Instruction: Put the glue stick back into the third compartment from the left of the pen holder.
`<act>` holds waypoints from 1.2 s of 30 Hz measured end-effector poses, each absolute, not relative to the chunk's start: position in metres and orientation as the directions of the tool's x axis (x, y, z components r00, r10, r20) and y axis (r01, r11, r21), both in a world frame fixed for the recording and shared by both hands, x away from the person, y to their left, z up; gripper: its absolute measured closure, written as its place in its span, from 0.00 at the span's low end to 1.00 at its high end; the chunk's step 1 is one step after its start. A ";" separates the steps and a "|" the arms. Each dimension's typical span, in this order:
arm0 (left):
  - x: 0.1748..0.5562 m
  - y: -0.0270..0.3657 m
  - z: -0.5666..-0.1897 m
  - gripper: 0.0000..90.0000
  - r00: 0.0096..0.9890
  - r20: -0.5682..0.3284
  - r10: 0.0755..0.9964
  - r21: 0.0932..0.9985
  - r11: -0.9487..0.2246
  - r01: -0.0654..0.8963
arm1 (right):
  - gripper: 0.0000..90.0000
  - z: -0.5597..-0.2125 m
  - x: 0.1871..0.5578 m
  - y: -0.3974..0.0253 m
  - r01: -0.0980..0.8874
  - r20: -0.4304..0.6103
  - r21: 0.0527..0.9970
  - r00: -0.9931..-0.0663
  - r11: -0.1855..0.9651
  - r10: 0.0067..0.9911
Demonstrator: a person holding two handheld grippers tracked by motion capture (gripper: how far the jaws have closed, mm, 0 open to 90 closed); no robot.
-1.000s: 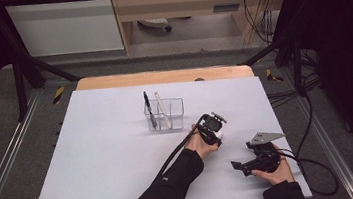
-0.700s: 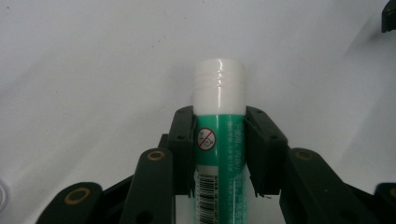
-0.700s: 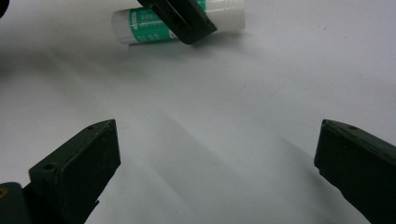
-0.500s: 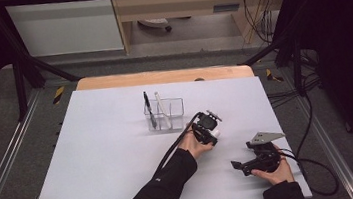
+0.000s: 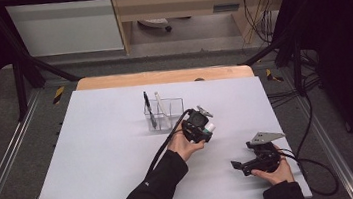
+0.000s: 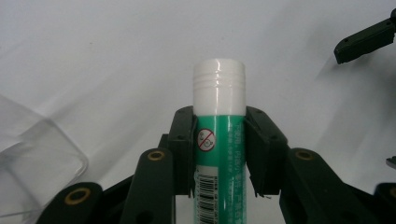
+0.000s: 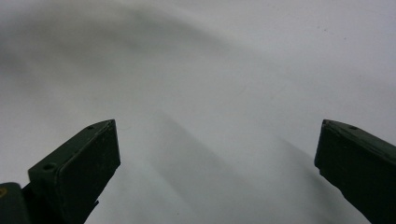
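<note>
Meanwhile the left gripper [image 5: 206, 124] has drifted a little compared with a second ago: it then sat slightly farther right of the clear organiser [image 5: 165, 114], and it now hangs closer, just off that organiser's right-hand near corner, above the white table [image 5: 95, 154]. Its jaws are clamped on the glue stick [image 6: 219, 135], one black pad on each side of the green barrel, with the white cap standing clear beyond the pads; in the high view that cap pokes out as a small white tip on the side away from the organiser. A corner of the organiser's clear wall also shows at the lower left of the left gripper view. The right gripper [image 5: 238, 165] has hardly shifted since the earlier pictures; it rests low in the person's hand, well apart from the organiser toward the near right of the table, and its jaws stand wide apart with bare white surface between them. By count there is one glue stick, one organiser with several compartments, two pens standing in it, namely one dark pen [image 5: 149, 108] and one pale pen [image 5: 161, 106], and two grippers, each trailing one cable.
</note>
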State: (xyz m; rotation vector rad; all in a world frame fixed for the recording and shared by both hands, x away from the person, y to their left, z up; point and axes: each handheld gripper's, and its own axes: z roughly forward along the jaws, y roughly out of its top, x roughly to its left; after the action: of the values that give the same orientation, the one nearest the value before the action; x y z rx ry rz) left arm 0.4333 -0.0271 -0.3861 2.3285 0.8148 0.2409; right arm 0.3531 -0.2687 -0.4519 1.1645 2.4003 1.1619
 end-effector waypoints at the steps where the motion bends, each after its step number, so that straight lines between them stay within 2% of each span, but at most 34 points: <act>1: 0.433 -0.024 -0.385 0.72 0.786 -0.040 0.617 0.645 -0.584 0.492 | 0.01 -0.452 0.353 -0.269 0.554 0.123 0.747 -0.659 0.367 0.742; 12: 0.427 0.009 -0.371 0.72 0.764 -0.055 0.643 0.723 -0.502 0.474 | 0.01 -0.452 0.353 -0.269 0.556 0.125 0.744 -0.659 0.369 0.742; 21: 0.425 0.025 -0.352 0.72 0.737 -0.025 0.675 0.802 -0.427 0.418 | 0.01 -0.452 0.353 -0.269 0.555 0.125 0.746 -0.660 0.369 0.741; 36: 0.456 0.038 -0.327 0.72 0.675 -0.009 0.738 0.878 -0.317 0.359 | 0.01 -0.452 0.353 -0.269 0.555 0.125 0.745 -0.662 0.371 0.739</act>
State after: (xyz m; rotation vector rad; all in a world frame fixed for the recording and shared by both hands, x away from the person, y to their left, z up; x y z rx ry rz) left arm 0.4557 0.0382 -0.3272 1.9272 0.8559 0.4957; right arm 0.3532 -0.2689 -0.4521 1.1558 2.4013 1.1675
